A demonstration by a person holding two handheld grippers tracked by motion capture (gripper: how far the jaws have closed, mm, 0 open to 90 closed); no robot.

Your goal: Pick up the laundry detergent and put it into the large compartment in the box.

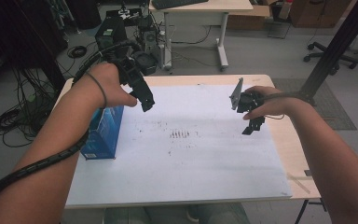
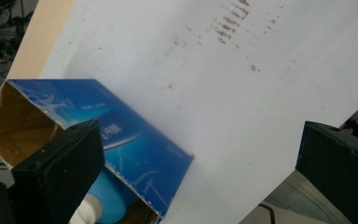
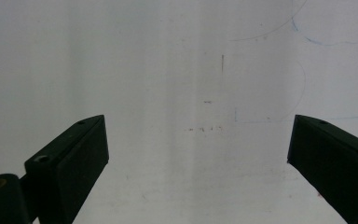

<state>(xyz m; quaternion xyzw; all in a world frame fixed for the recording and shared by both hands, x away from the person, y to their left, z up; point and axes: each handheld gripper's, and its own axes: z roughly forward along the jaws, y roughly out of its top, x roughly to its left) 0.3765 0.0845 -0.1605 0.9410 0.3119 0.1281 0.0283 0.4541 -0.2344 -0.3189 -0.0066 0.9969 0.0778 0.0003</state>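
Observation:
A blue carton (image 1: 103,131) lies on the left side of the white sheet (image 1: 186,154), its open end (image 2: 16,123) showing brown card inside. A light blue tube with a white cap (image 2: 100,207) pokes out of the carton's other end. My left gripper (image 1: 147,103) hangs open in the air just right of and above the carton, nothing between its jaws (image 2: 196,154). My right gripper (image 1: 254,122) is held above the right part of the sheet, jaws wide open and empty, pointing down at bare paper (image 3: 198,140).
The sheet covers most of a light wooden table (image 1: 296,154) and carries faint brown smudges (image 1: 179,134) near its middle. Behind the table stand a white desk (image 1: 200,7), computer gear (image 1: 121,28) and floor cables (image 1: 14,116). A black post (image 1: 335,44) rises at the right.

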